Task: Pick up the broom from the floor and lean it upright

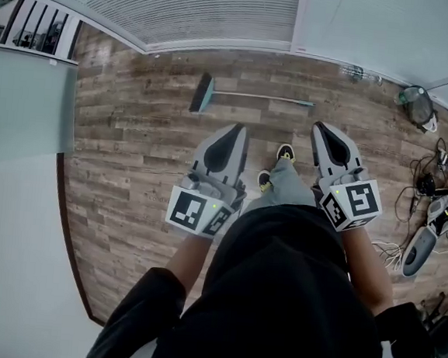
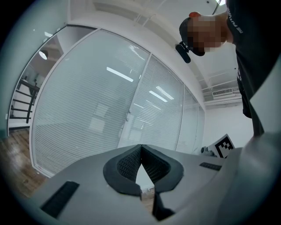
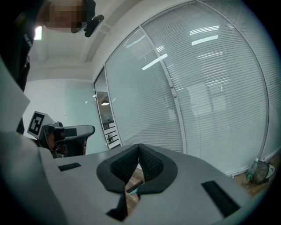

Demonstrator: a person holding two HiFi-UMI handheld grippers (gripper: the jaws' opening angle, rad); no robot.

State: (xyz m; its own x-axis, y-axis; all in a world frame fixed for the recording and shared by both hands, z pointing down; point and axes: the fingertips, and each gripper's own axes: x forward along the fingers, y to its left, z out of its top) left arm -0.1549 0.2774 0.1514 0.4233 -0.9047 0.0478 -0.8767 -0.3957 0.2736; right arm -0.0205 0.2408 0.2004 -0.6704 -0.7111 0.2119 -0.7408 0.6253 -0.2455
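Note:
A broom (image 1: 239,97) lies flat on the wood floor near the far glass wall, its teal head (image 1: 202,94) to the left and its thin handle running right. My left gripper (image 1: 229,140) is held out in front of my body, shut and empty, well short of the broom. At the same height my right gripper (image 1: 326,139) is also shut with nothing in it. In the left gripper view the left gripper's (image 2: 141,149) black pads meet at the tip. The right gripper view shows the right gripper (image 3: 139,147) the same way, with a sliver of teal below the pads.
A glass wall with blinds (image 1: 199,12) runs along the far side. A green bottle (image 1: 414,104) and a tangle of cables and devices (image 1: 432,200) lie at the right. A white wall (image 1: 23,110) stands at the left. My feet (image 1: 276,165) are on the wood floor (image 1: 133,151).

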